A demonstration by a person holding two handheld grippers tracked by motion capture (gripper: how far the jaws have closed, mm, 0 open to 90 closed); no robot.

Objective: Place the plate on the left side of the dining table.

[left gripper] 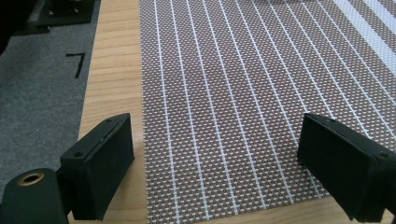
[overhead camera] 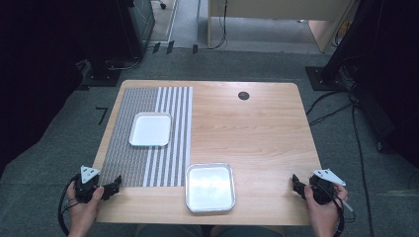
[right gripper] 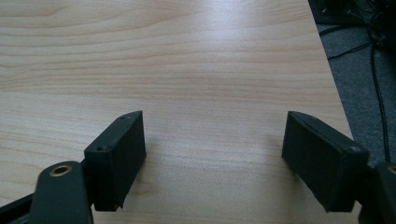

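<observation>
— Where do our tongs stand?
— Our left tongs [overhead camera: 112, 186] gape wide and empty over the near corner of the striped placemat [overhead camera: 148, 136]; our right tongs [overhead camera: 297, 184] gape wide, empty, over bare table [overhead camera: 257, 128].
— And the trays?
— One steel tray [overhead camera: 210, 187] sits just right of the placemat's near edge; the other tray [overhead camera: 150, 129] lies on it.

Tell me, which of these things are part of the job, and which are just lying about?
Part of the job:
left claw, open
right claw, open
near tray
far tray
striped mat

Just lying about:
floor cables
round table hole
</observation>
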